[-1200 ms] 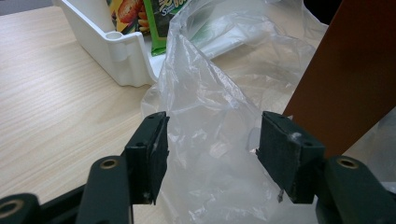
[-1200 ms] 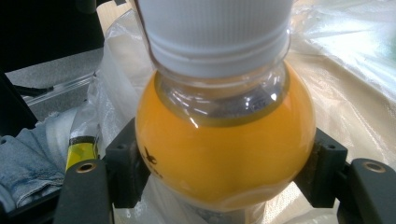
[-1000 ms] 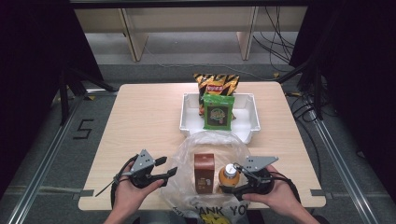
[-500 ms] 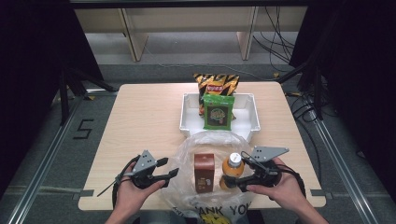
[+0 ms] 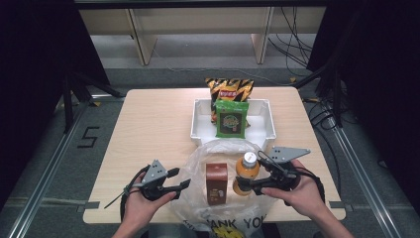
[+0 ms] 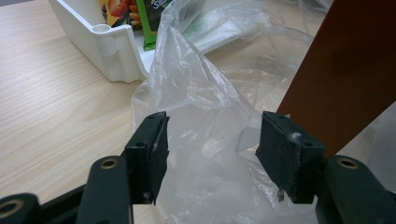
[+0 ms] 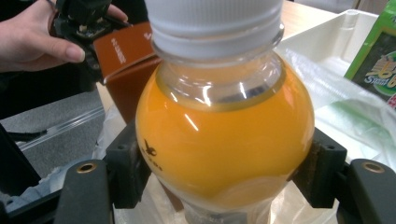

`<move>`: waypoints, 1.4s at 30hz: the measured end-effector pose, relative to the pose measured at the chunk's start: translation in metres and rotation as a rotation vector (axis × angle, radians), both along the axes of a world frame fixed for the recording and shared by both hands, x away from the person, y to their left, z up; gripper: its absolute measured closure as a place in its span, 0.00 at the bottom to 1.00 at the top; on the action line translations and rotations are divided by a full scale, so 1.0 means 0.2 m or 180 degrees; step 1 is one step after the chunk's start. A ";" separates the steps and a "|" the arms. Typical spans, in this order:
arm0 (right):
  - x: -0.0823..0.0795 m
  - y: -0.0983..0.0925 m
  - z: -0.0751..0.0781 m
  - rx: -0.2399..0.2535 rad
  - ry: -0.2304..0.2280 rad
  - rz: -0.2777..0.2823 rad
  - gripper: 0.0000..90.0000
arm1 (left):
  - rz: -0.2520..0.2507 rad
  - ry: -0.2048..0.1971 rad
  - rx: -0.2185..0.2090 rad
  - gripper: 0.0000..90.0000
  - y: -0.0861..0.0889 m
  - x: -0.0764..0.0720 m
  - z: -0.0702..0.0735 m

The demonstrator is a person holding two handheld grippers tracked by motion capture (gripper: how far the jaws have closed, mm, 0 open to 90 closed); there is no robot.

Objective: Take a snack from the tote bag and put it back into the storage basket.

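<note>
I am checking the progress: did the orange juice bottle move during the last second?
Yes. In the high view the orange juice bottle, clamped by the right gripper, has shifted away from the person, toward the white tray, and stands more upright.

Light wood bench (image 5: 153,129) fills centre of high view, grey floor (image 5: 54,163) around it. White tray (image 5: 200,126) sits on bench right of centre, toward upper edge; orange-black snack bag (image 5: 229,89) leans at its upper rim. Clear plastic bag (image 5: 198,163) spread on bench at lower centre, touching tray's lower wall. Brown carton (image 5: 216,182) stands upright on bag. Left half of bench bare.
</note>
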State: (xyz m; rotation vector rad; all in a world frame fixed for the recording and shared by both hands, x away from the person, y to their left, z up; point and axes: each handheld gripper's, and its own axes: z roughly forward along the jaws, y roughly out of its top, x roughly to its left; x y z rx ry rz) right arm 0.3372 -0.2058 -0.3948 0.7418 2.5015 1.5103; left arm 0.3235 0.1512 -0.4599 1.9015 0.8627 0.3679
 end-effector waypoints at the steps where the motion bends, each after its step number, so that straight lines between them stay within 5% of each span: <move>1: 0.00 0.00 0.01 0.0028 -0.0005 -0.0048 0.35 | 0.0003 0.0001 -0.0004 0.46 0.00 0.00 0.00; 5: 0.02 0.00 0.04 0.0029 -0.0159 -0.0053 0.35 | -0.0010 -0.0003 -0.0011 0.46 0.00 0.00 0.00; 6: 0.01 0.01 0.04 0.0080 -0.0039 -0.0074 0.35 | 0.0008 -0.0006 0.0008 0.46 0.00 0.00 0.00; 11: 0.04 -0.01 0.07 0.0047 -0.0168 -0.0126 0.35 | -0.0003 -0.0004 0.0002 0.46 0.00 0.00 0.00; 25: 0.09 0.00 0.16 0.0168 -0.0111 -0.0231 0.35 | -0.0012 -0.0028 -0.0020 0.46 0.00 0.00 0.00; 26: 0.11 0.00 0.16 0.0186 -0.0227 -0.0190 0.35 | -0.0020 -0.0030 0.0003 0.46 0.00 0.00 0.00; 31: 0.12 0.00 0.19 0.0247 -0.0122 -0.0252 0.35 | -0.0001 -0.0016 0.0001 0.46 0.00 0.00 0.00; 42: 0.19 0.01 0.25 0.0298 -0.0229 -0.0369 0.36 | 0.0005 -0.0004 -0.0052 0.46 0.01 0.00 0.00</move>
